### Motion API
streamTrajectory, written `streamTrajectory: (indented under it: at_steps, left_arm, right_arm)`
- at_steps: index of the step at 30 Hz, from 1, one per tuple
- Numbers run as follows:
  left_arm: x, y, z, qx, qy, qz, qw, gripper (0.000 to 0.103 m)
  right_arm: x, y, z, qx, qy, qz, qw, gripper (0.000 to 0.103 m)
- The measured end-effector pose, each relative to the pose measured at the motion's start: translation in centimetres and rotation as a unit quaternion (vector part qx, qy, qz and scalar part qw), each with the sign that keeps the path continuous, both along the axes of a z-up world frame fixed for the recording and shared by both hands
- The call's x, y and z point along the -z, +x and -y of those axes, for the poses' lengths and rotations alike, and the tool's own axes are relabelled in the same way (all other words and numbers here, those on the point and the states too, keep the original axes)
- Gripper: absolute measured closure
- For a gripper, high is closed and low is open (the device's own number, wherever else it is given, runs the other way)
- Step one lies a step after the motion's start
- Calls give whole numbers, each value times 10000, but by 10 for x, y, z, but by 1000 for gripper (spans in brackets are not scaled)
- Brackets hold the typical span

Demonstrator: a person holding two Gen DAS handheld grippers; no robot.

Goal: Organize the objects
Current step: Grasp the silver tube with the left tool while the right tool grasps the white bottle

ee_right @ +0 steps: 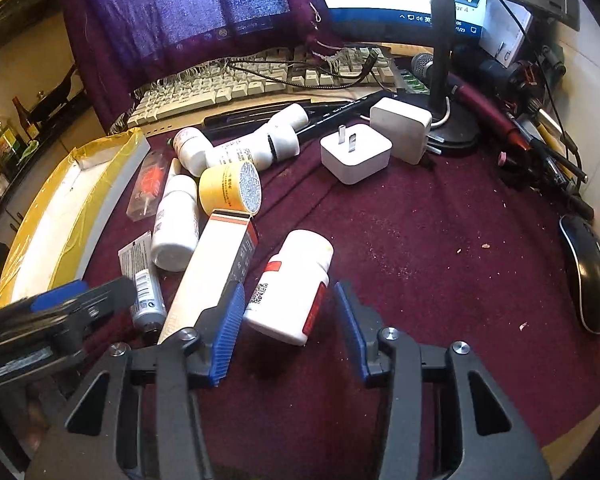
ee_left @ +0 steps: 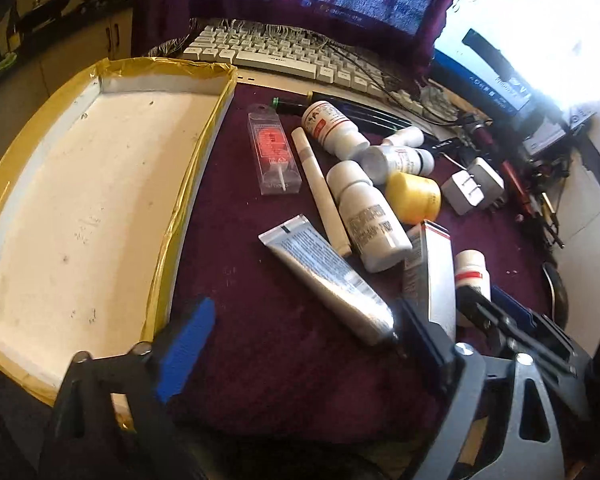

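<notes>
Table (ee_right: 440, 240) is covered in a dark maroon cloth, crumbs on it; beige keyboard (ee_left: 268, 50) at the back under a draped purple fringed cloth (ee_right: 172, 20), lit monitor (ee_right: 388, 4) behind. Shallow white tray with yellow-taped rim (ee_left: 220, 92) sits on the left, just beside the clutter.

White pill bottle with red label (ee_right: 290, 286) lies on its side, long axis running away from the right camera, cap end far, base near. Right gripper (ee_right: 290, 332) has its fingers apart, straddling the base end; left pad looks close to or touching the bottle, right pad clear of it. White carton with red stripe (ee_right: 212, 272) lies just left, roughly parallel.

Left gripper (ee_left: 300, 344) fingers apart, low over the cloth; silver crimped tube (ee_left: 328, 276) lies diagonally, cap end at the right finger.

Only the right view shows the black mouse (ee_right: 588, 272) and two white plug adapters (ee_right: 356, 152). Only the left view shows the tray's full floor and the clear plastic case with a red item (ee_left: 274, 152).
</notes>
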State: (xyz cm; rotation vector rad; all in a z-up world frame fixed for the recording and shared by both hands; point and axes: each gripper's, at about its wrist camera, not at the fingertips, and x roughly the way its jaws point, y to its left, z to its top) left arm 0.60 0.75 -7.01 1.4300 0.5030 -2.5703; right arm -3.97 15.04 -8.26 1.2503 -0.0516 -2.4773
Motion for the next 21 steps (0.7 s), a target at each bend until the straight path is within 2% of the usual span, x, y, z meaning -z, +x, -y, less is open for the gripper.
streamTrajectory:
  at_steps: [2,4,6,8,11,12,13,14,15,19,21]
  left_arm:
    - [1,-5,-4,69,-112,105,9999,39]
    - [3,-14,-9,174,-143,182,9996,39]
    - [6,-20,-10,310,-198,295,9989,46]
    - [8,-23,-17,528,-250,361,9976,47]
    - [8,-18,-20,707,-350,340,9963,48]
    - [7,-17,-17,758,-347,321,9960,51]
    - [7,-12,-14,810,-294,250,9960,55]
    - [6,-9,-11,861,-212,193,9959,67]
    - [4,-7,-10,916,-116,146,9956,75]
    - [6,-15,-13,860,-295,108,9958,74]
    - [7,-18,-16,799,-588,13,9951,73]
  right_arm:
    - [0,-1,-2,57,-9,41,10000,58]
    - [0,0,-2,59,-16,47,10000,58]
    - [0,-1,-2,36,14,61,10000,58]
    - [0,-2,-3,44,-4,68,10000,58]
    - [3,0,-2,0,55,94,9999,58]
    - [4,-1,-2,-6,64,95,9999,58]
    - [5,-1,-3,3,57,106,9999,58]
    - [6,-3,-2,12,45,145,9999,58]
    - [6,-4,-2,7,27,176,9998,58]
    - [7,-5,-1,-21,26,178,9998,58]
    - [9,-4,-2,-76,39,158,9998,58]
